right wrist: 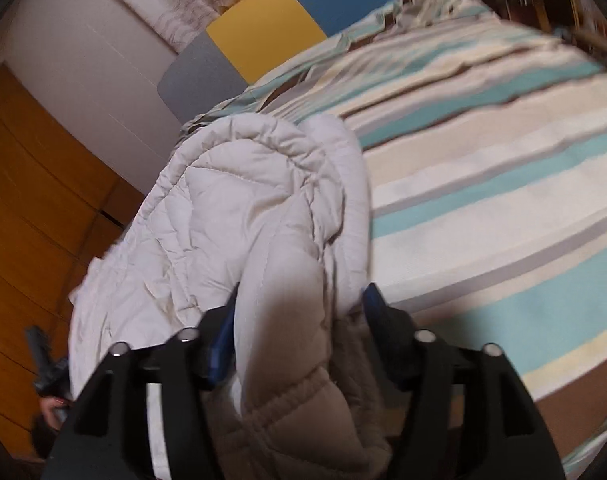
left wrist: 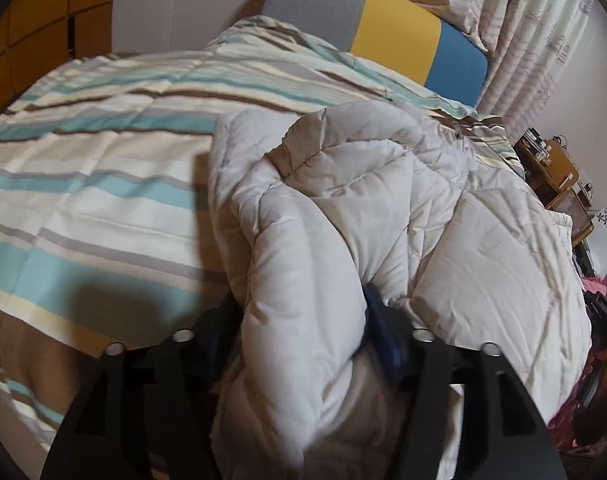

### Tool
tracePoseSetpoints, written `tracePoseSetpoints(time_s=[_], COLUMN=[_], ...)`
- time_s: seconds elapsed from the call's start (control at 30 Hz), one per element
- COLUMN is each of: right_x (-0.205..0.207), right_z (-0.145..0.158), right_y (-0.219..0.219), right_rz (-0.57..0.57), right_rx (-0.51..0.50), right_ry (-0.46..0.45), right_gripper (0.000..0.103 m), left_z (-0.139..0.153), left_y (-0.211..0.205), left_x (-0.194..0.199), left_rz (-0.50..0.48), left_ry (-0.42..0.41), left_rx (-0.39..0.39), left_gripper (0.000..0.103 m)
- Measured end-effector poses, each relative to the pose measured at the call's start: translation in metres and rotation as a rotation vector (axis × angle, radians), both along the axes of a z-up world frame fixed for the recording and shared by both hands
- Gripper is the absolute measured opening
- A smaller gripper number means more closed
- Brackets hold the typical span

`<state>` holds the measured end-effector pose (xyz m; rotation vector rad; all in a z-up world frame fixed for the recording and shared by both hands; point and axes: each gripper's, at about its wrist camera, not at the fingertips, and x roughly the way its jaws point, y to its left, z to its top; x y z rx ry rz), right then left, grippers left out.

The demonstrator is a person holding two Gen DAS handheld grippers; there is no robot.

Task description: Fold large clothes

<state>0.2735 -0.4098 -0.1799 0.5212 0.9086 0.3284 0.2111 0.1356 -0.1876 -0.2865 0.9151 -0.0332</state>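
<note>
A pale beige quilted puffer coat (left wrist: 383, 208) lies bunched on a striped bed; it also shows in the right wrist view (right wrist: 239, 208). My left gripper (left wrist: 303, 320) is shut on a thick fold of the coat; its left finger is hidden by the fabric and the blue right fingertip (left wrist: 377, 320) shows. My right gripper (right wrist: 297, 312) is shut on another thick fold of the coat, with blue fingertips (right wrist: 223, 332) either side. The coat hangs partly lifted between the two grippers.
The striped bedspread (left wrist: 83, 184) covers the bed. A grey, yellow and blue headboard (left wrist: 395, 40) stands behind. Curtains (left wrist: 543, 40) and a wooden shelf unit (left wrist: 555, 168) are at the right. A wooden wardrobe (right wrist: 35, 200) stands beside the bed.
</note>
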Motion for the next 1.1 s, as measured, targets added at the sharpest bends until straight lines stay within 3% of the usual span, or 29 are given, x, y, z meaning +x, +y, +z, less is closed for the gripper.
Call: tracePoseSetpoints(time_s=[0.03, 0.1, 0.23, 0.43, 0.47, 0.5, 0.53, 0.6, 0.7, 0.87, 0.9, 1.1], right_x=[0.001, 0.002, 0.026, 0.062, 0.067, 0.070, 0.066, 0.064, 0.050, 0.041, 0.041, 0.049], right_z=[0.007, 0.019, 0.041, 0.037, 0.032, 0.028, 0.025, 0.024, 0.027, 0.057, 0.064, 0.095], right_y=[0.000, 0.001, 0.009, 0.032, 0.036, 0.041, 0.042, 0.048, 0.046, 0.037, 0.036, 0.031], right_rz=[-0.007, -0.018, -0.024, 0.051, 0.066, 0.081, 0.090, 0.099, 0.094, 0.032, 0.015, -0.063], right_rx=[-0.043, -0.101, -0.123, -0.178, -0.200, -0.219, -0.226, -0.244, -0.254, -0.248, -0.248, -0.249], right_ry=[-0.015, -0.045, -0.091, -0.054, -0.045, -0.039, -0.039, -0.053, -0.083, -0.177, -0.197, -0.276], right_gripper=[0.072, 0.076, 0.080, 0.080, 0.078, 0.066, 0.055, 0.042, 0.022, 0.012, 0.002, 0.000], left_z=[0.006, 0.020, 0.040, 0.026, 0.023, 0.019, 0.017, 0.017, 0.028, 0.065, 0.074, 0.110], left_y=[0.002, 0.005, 0.012, 0.011, 0.007, 0.002, 0.000, -0.010, -0.013, -0.011, -0.012, -0.018], left_x=[-0.001, 0.004, 0.024, 0.069, 0.072, 0.075, 0.075, 0.068, 0.056, 0.044, 0.042, 0.050], left_rz=[0.003, 0.005, 0.015, -0.010, -0.019, -0.028, -0.034, -0.048, -0.031, 0.032, 0.045, 0.112], left_ry=[-0.007, -0.034, -0.077, -0.002, 0.013, 0.033, 0.039, 0.023, -0.018, -0.141, -0.174, -0.320], left_rx=[0.025, 0.064, 0.079, 0.040, 0.031, 0.033, 0.041, 0.076, 0.090, 0.109, 0.120, 0.135], left_gripper=[0.075, 0.075, 0.088, 0.087, 0.084, 0.067, 0.061, 0.041, 0.023, 0.021, 0.021, 0.021])
